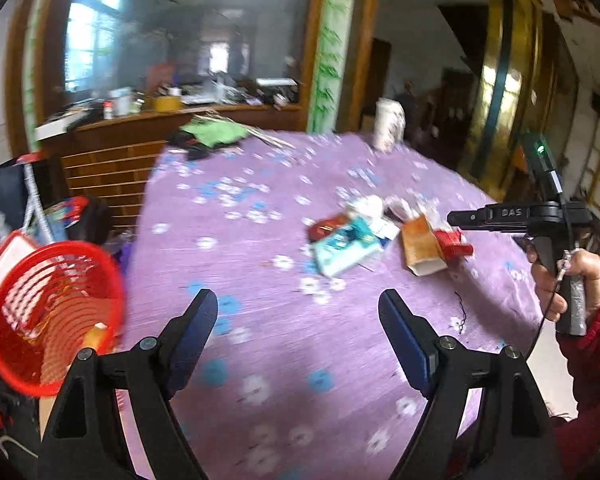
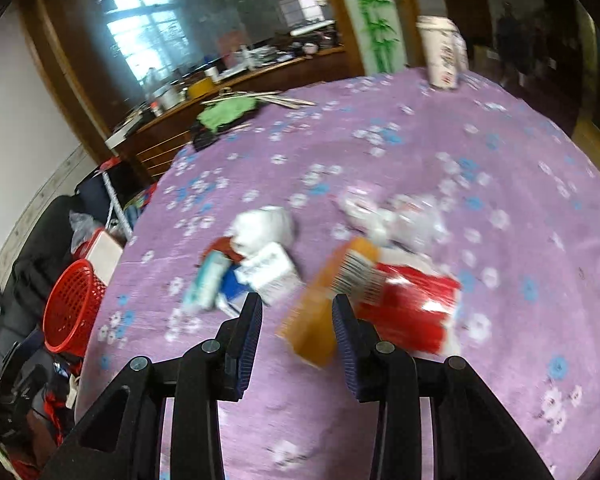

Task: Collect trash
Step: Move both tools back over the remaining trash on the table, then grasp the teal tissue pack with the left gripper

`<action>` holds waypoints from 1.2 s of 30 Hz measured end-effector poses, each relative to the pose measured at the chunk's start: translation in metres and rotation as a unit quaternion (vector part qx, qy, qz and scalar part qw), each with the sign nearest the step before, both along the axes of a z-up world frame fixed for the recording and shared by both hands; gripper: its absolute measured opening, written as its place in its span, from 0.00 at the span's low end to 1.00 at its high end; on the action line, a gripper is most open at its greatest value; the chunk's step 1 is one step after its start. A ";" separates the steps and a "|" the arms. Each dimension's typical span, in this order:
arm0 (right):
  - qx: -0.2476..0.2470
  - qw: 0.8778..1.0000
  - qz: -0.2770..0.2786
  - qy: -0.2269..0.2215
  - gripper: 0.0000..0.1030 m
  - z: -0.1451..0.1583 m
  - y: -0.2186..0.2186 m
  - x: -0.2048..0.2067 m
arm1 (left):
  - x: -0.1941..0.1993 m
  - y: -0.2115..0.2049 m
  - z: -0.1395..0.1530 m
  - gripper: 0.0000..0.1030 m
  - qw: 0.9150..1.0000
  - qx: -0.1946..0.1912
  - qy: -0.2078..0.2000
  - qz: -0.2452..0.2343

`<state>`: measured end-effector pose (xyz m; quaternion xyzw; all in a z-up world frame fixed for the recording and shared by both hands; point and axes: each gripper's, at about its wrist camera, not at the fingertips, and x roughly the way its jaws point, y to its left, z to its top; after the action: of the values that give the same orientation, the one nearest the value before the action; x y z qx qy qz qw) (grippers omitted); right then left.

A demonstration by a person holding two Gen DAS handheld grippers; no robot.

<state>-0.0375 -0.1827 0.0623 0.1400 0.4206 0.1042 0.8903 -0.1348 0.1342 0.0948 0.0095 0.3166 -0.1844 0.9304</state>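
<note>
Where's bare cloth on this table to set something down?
Bare cloth lies between the trash pile and the table's near edge, under the left gripper. Another patch separates the pile from the green cloth and white jar. The middle is crowded.

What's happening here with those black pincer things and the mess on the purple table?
A person is tidying rubbish off the purple flowered tablecloth, holding a grabbing tool in each hand. The right tool is open just in front of an orange cardboard box in the pile of wrappers, gripping nothing. The left tool is open and empty beside the red plastic mesh basket, which already holds some scraps.
</note>
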 end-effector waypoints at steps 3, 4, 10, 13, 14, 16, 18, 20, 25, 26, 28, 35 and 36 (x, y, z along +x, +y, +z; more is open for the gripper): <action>0.011 1.000 -0.010 0.004 0.38 -0.007 -0.019 -0.007 | 0.023 -0.035 -0.010 0.79 0.999 0.017 0.024 -0.015; 0.015 1.000 -0.012 0.005 0.38 -0.008 -0.023 -0.008 | 0.030 -0.046 -0.013 0.79 0.999 0.025 0.028 -0.024; 0.038 0.999 -0.012 0.002 0.39 -0.013 -0.034 -0.013 | 0.066 -0.119 -0.043 0.79 0.986 0.161 0.013 -0.030; 0.044 0.999 -0.003 0.004 0.40 -0.017 -0.033 -0.013 | 0.085 -0.139 -0.058 0.79 0.974 0.226 0.000 -0.024; 0.045 0.999 0.000 0.006 0.40 -0.018 -0.032 -0.013 | 0.092 -0.142 -0.062 0.79 0.972 0.236 0.000 -0.024; 0.048 0.999 0.005 0.010 0.40 -0.022 -0.031 -0.012 | 0.106 -0.144 -0.070 0.79 0.969 0.247 0.004 -0.022; 0.053 0.998 0.008 0.014 0.40 -0.025 -0.030 -0.011 | 0.116 -0.147 -0.074 0.78 0.968 0.247 0.008 -0.033; 0.062 0.998 0.009 0.019 0.40 -0.028 -0.032 -0.009 | 0.125 -0.150 -0.078 0.60 0.968 0.247 0.003 -0.041; 0.069 0.997 0.012 0.030 0.40 -0.034 -0.029 -0.003 | 0.145 -0.148 -0.084 0.33 0.976 0.213 0.026 -0.029; 0.069 0.997 0.013 0.031 0.40 -0.033 -0.028 -0.001 | 0.147 -0.145 -0.084 0.28 0.979 0.201 0.028 -0.023; 0.064 0.997 0.011 0.029 0.40 -0.032 -0.026 0.003 | 0.149 -0.137 -0.082 0.23 0.984 0.176 0.036 -0.012; 0.027 0.999 0.007 0.022 0.40 -0.024 -0.018 0.027 | 0.157 -0.092 -0.069 0.12 0.995 0.052 0.083 0.012; 0.022 0.999 0.002 0.024 0.40 -0.025 -0.018 0.032 | 0.156 -0.088 -0.069 0.12 0.995 0.043 0.086 0.013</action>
<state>-0.0055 -0.2009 0.0375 0.1611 0.4398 0.1119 0.8764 0.0208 0.0461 0.0255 0.0296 0.4030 -0.1584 0.9009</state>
